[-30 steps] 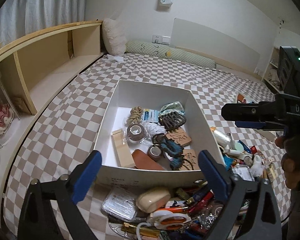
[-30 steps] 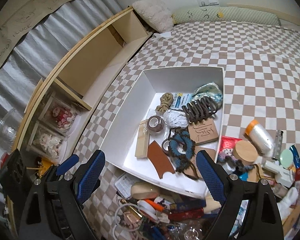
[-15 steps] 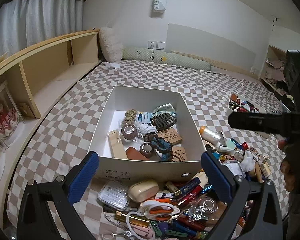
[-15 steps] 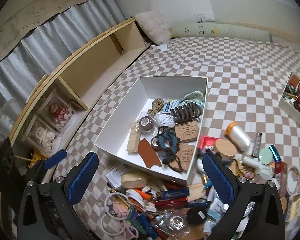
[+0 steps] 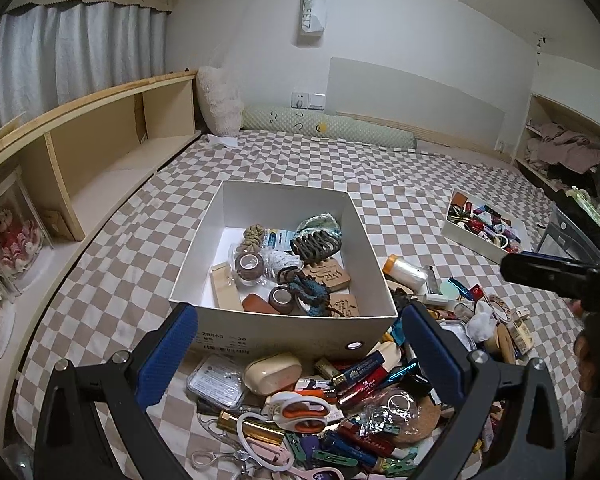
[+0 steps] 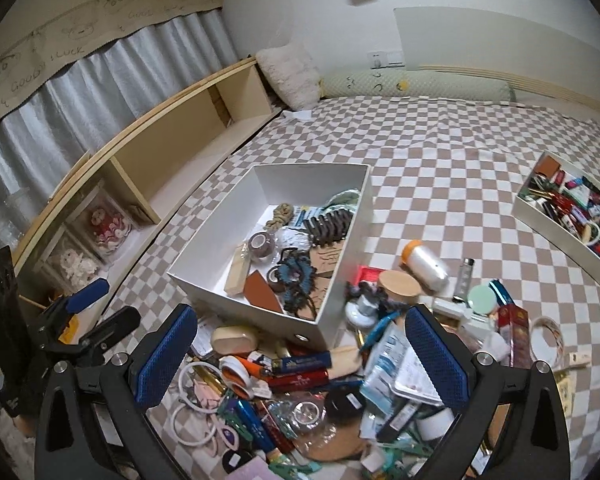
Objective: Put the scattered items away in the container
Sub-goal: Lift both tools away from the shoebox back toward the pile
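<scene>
Right now I have both tools spread wide and empty: the left tool (image 5: pixel 300 354) hangs over the near heap of scattered items (image 5: pixel 340 408), and the right tool (image 6: pixel 300 354) hangs over the same heap (image 6: pixel 300 396) from further right. The white box (image 5: pixel 284 330) sits on the checked bed (image 5: pixel 400 184), its long axis running from near to far in my left view, with the labelled short wall facing me. In my right view the same box (image 6: pixel 256 304) is turned, so that its long axis slants from near left to far right and a near corner points at me. Inside it I see a wooden block (image 5: pixel 226 290) lying along the box's length by the left wall, a roll of brown tape (image 5: pixel 249 266), a dark ridged hair claw (image 5: pixel 316 244) lying across, and a teal scrunchie (image 5: pixel 312 292). Orange-handled scissors (image 5: pixel 304 408) lie in the heap, handles toward the right. Only my right view shows the left tool from the side (image 6: pixel 88 312) at the near left; only my left view shows the shelf with clothes (image 5: pixel 564 148) at the far right. Both show a second tray (image 6: pixel 556 216) of small things far right.
</scene>
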Motion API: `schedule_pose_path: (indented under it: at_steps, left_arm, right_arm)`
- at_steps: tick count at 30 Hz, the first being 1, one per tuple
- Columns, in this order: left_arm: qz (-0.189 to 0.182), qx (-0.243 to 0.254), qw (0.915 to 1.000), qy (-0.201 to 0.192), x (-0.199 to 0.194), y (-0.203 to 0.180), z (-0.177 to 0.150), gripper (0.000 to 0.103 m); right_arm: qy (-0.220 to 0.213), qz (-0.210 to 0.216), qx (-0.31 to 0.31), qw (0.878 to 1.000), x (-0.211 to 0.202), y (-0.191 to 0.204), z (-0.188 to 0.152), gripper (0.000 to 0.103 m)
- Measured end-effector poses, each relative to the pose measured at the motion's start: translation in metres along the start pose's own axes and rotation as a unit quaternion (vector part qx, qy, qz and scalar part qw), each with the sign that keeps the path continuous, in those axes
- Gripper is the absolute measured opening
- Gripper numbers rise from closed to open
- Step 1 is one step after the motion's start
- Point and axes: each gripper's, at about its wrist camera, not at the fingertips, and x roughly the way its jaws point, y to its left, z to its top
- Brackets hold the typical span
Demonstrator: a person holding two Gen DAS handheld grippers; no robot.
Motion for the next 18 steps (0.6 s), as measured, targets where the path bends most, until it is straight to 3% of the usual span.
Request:
schedule_pose_path:
  at_steps: [18]
  left_arm:
    - [0.013, -0.004, 0.9998, -0.017, -0.016, -0.004, -0.011, 0.103]
  right_arm:
    - [-0.038, -0.021, 0.000, 0.999, -0.036, -0.025, -0.031, 0.103]
